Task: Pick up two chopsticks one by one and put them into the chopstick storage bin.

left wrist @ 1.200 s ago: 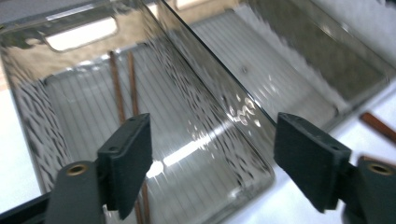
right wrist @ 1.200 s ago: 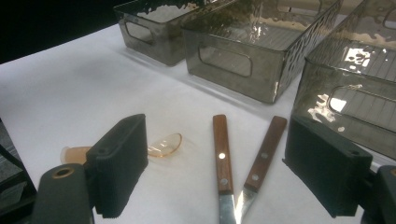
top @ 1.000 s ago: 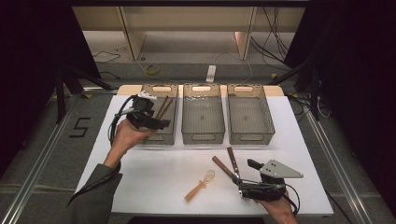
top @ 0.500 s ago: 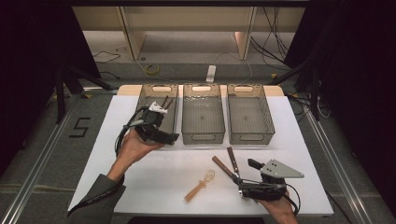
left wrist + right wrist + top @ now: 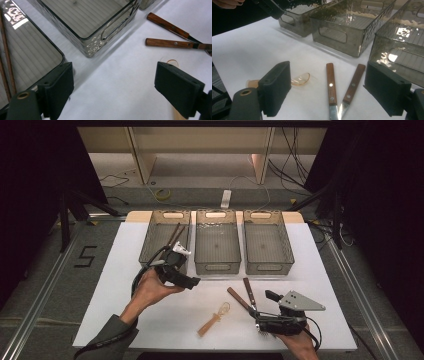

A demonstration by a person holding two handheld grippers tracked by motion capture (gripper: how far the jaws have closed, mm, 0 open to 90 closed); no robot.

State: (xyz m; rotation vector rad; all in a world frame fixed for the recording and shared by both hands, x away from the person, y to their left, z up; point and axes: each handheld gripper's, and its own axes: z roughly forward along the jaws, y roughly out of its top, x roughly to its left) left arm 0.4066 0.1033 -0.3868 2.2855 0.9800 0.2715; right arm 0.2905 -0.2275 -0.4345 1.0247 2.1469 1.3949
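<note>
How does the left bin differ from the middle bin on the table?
The left bin holds thin brown sticks leaning against its wall; the middle bin holds nothing visible. The left gripper hovers by the left bin's near end, not at the middle bin. Both are smoky, see-through, rectangular, with handle cutouts.

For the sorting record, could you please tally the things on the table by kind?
Grey bins: 3 (left, middle, right)
Wooden-handled knives: 2 (first, second)
Brown chopsticks, in the left bin: 2
Amber plastic spoon: 1
Total: 8
</note>
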